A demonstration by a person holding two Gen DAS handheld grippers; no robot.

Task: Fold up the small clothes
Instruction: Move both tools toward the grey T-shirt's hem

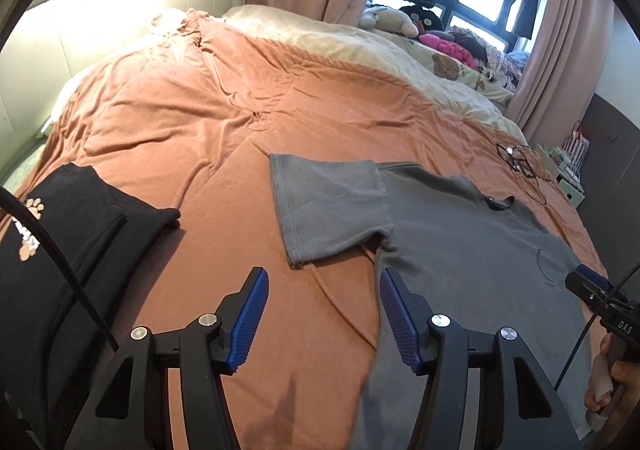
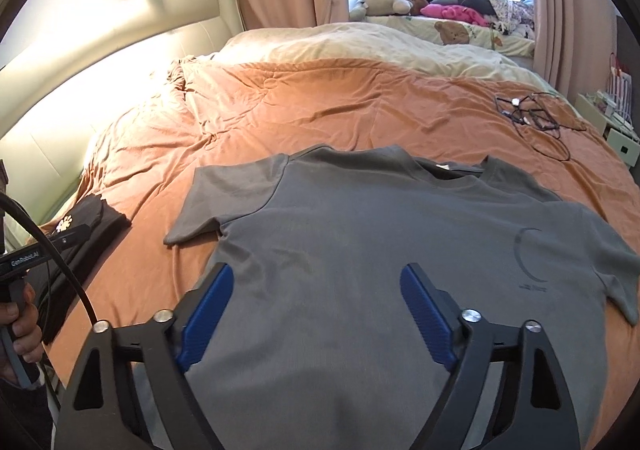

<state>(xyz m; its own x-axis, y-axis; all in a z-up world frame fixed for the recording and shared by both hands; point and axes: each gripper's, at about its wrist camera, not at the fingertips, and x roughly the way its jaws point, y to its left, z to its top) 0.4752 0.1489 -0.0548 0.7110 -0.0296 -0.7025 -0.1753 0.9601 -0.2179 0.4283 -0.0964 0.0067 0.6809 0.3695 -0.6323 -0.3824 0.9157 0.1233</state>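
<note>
Rumpled orange bedding [image 2: 320,105] covers the bed, and on it a grey T-shirt [image 2: 380,250] lies spread flat, front up, collar toward the window. Left of it, well apart, sits a folded black garment [image 1: 72,250]. Over the shirt's lower body hangs the right gripper [image 2: 316,314], fingers wide apart and holding nothing. At the shirt's left side edge, below the sleeve, the left gripper [image 1: 322,314] is likewise spread and empty.

grey t-shirt [image 2: 360,250] hem cut off below (both views), chest print [image 2: 532,256] lettering too small to read
</note>
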